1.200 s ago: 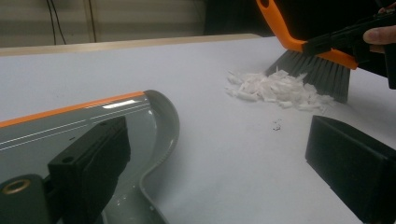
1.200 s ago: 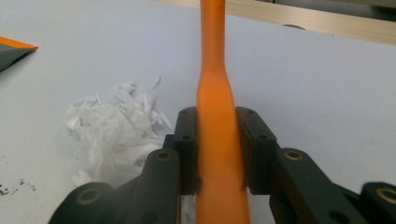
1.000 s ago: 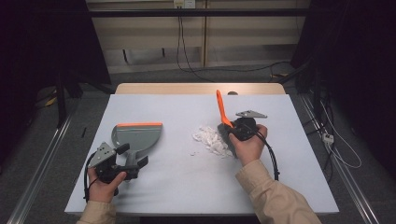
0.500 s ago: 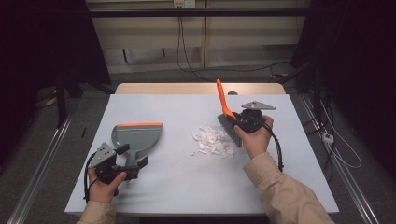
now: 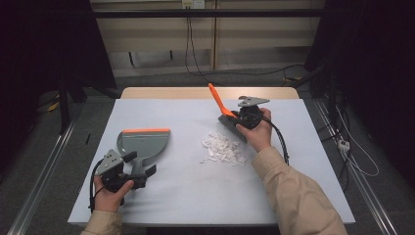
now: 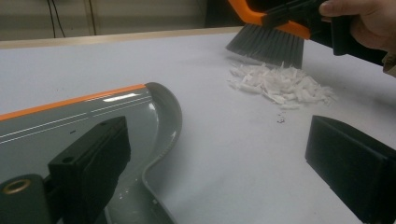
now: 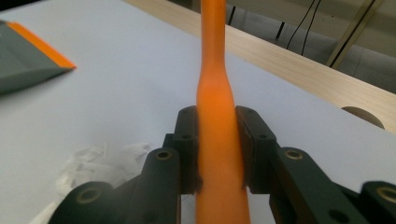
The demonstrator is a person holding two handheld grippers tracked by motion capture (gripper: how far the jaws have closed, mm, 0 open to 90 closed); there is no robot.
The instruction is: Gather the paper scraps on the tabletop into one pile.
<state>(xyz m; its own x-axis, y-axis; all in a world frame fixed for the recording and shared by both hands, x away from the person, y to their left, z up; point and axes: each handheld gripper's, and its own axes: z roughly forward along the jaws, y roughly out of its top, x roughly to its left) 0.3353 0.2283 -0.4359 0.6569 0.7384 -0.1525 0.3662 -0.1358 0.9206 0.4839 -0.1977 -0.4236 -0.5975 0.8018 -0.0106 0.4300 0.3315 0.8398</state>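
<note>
My right gripper point(image 5: 235, 117) is shut on the orange handle point(image 7: 215, 70) of a hand brush point(image 5: 230, 122). The brush's dark bristles point(image 6: 266, 44) hang just beyond a pile of white paper scraps point(image 5: 222, 149) in the middle of the table. A grey dustpan point(image 5: 144, 142) with an orange lip lies flat at the left, mouth toward the far side. My left gripper point(image 5: 139, 171) rests at its handle end. In the left gripper view the left gripper point(image 6: 219, 158) has its jaws wide apart, one over the dustpan point(image 6: 70, 126) and the other off to its side.
The white table top point(image 5: 195, 196) ends in a wooden strip point(image 5: 171, 92) at the far side. Cables point(image 5: 357, 161) lie on the floor to the right. Metal rails run along the floor at both sides.
My right gripper has carried the brush from over the scraps toward the far side of the table, behind the pile. The left gripper and dustpan have stayed put.
</note>
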